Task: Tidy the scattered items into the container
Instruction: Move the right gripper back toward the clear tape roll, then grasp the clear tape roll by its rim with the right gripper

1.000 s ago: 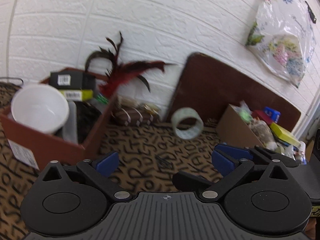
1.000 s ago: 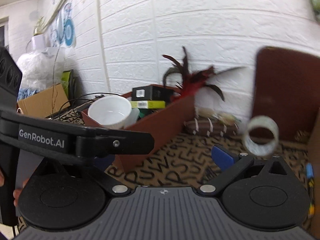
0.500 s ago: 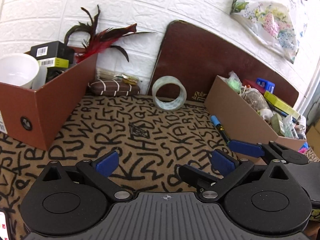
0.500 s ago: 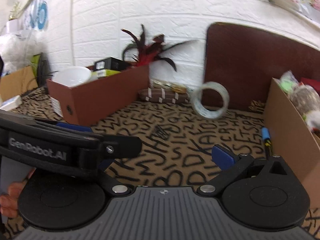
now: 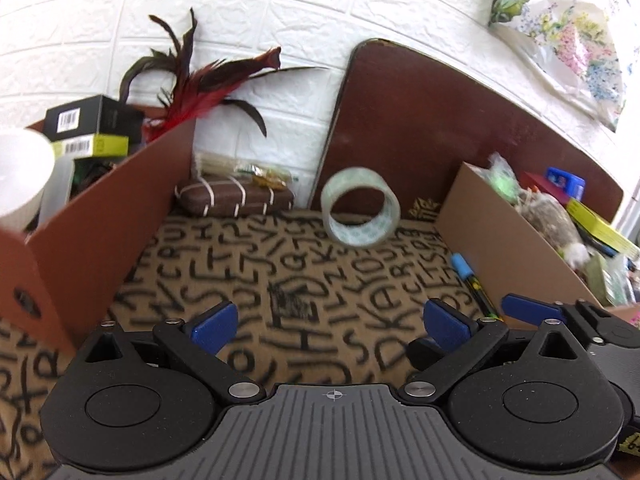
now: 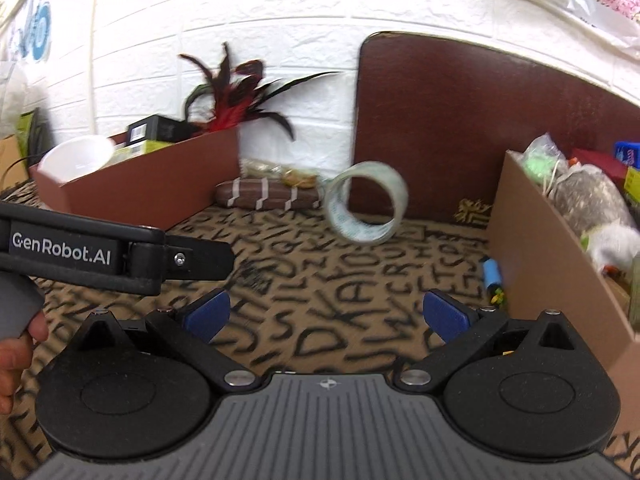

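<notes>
Tape roll (image 5: pixel 360 213) stands on its edge at the back of the desk (image 5: pixel 256 280), leaning on or just in front of the dark brown board (image 5: pixel 440 128), between the two boxes, w/ nothing gripping it. Standing upright like that, its rim is prob. the easiest bite for you. The blue-capped marker (image 5: pixel 471 282) lies flat on the desk right beside the tan box (image 5: pixel 500 248), so you'd have little room on that side.

Left tongs (image 5: pixel 330 320) are spread wide and empty, hovering low over the lettered cloth, aimed roughly at the tape. Right tongs (image 6: pixel 326 314) are likewise wide apart, nothing between the pads, also facing the tape; the left unit's arm crosses the right view's left edge.

The red-brown box (image 5: pixel 120 208) on the left already holds a white bowl (image 5: pixel 20 176), barcoded black and yellow-green cartons and feathers (image 5: pixel 192 88); the tan box holds bags and packets. Can't tell which is your target container.

Writing: "GenRobot.AI" on the left unit's arm in the right view. Cloth is covered in black letters, no clear words. Carton labels show barcodes only; text too small.
</notes>
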Tool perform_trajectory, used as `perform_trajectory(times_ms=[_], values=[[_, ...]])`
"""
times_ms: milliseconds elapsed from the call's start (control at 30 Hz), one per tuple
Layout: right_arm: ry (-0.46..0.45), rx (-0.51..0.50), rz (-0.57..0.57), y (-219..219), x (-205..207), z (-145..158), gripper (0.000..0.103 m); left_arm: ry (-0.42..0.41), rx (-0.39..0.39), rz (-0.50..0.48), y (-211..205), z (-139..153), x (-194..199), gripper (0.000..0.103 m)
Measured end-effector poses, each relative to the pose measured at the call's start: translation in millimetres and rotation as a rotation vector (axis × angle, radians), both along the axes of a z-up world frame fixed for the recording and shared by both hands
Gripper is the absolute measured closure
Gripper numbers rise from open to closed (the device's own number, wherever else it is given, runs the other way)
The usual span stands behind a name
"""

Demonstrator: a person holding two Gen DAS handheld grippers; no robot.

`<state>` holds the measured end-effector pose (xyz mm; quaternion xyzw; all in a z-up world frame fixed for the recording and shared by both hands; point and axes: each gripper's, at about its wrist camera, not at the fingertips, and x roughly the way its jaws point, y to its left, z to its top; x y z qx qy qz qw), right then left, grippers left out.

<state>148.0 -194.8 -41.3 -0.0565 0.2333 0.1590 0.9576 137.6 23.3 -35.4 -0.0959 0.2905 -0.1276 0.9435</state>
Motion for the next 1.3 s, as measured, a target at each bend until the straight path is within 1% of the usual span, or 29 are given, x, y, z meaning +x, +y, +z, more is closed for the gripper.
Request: perform_trajectory(times_ms=[133,200,300,367,467,600,667,700,767,800,900,967,1067,1100,1133,1167,1200,1233,1267,1300], values=[[0.0,0.011,-0.038,-3.3,28.0,0.4,0.002,0.004,0.011,0.012,-4.1,-4.8,24.6,0.004],[0.0,-0.002,-0.062,-4.0,42.4,-0.9,0.003,0.005,0.025,0.021,-6.7,-8.6,37.2,0.007],[-0.003,-0.033,-0.09,-2.7,62.7,-5.1,0.007,0.013,0.029,0.036,-8.8,-13.0,58.3,0.011],[-0.001,-0.041,-0.1,-2.3,76.5,-8.0,0.012,0.016,0.037,0.043,-11.1,-16.0,72.8,0.016],[-0.012,-0.083,-0.111,2.1,95.6,-12.5,0.017,0.013,0.054,0.045,-15.7,-21.7,93.0,0.019],[-0.021,-0.121,-0.101,8.3,117.2,-19.1,0.022,0.018,0.073,0.043,-23.3,-30.3,119.9,0.025],[-0.024,-0.131,-0.102,10.2,126.4,-23.1,0.027,0.025,0.06,0.044,-25.7,-34.4,132.5,0.028],[-0.024,-0.132,-0.104,10.5,130.9,-24.9,0.029,0.027,0.048,0.047,-26.4,-36.3,137.5,0.028],[-0.019,-0.126,-0.109,10.1,139.5,-28.7,0.037,0.031,0.026,0.052,-28.6,-40.3,146.1,0.029],[-0.015,-0.122,-0.11,10.1,143.7,-30.6,0.038,0.033,0.021,0.053,-30.3,-42.6,149.8,0.03],[-0.01,-0.117,-0.106,10.2,152.4,-36.0,0.043,0.038,0.019,0.062,-35.8,-50.8,160.9,0.035],[-0.009,-0.116,-0.099,9.7,155.5,-39.3,0.051,0.043,0.013,0.07,-38.0,-56.0,168.0,0.042],[-0.001,-0.117,-0.093,10.1,161.2,-43.0,0.06,0.056,-0.013,0.083,-38.4,-61.2,178.6,0.047],[0.0,-0.116,-0.091,10.3,163.0,-44.3,0.061,0.06,-0.02,0.084,-38.4,-62.2,181.6,0.049],[0.0,-0.114,-0.088,10.4,164.1,-45.3,0.063,0.063,-0.027,0.08,-38.2,-62.9,184.3,0.055],[0.001,-0.113,-0.083,10.6,164.9,-45.9,0.068,0.066,-0.036,0.071,-38.1,-63.4,187.0,0.064],[0.003,-0.113,-0.076,11.0,165.4,-46.1,0.073,0.071,-0.043,0.063,-38.2,-63.5,189.3,0.069],[0.001,-0.113,-0.07,11.6,165.4,-45.9,0.078,0.073,-0.043,0.057,-38.8,-63.1,190.8,0.078],[-0.004,-0.115,-0.066,12.4,164.6,-45.0,0.081,0.072,-0.038,0.049,-39.5,-62.3,191.3,0.087],[-0.01,-0.116,-0.059,12.6,163.3,-43.6,0.082,0.071,-0.032,0.039,-40.0,-61.3,191.0,0.093]])
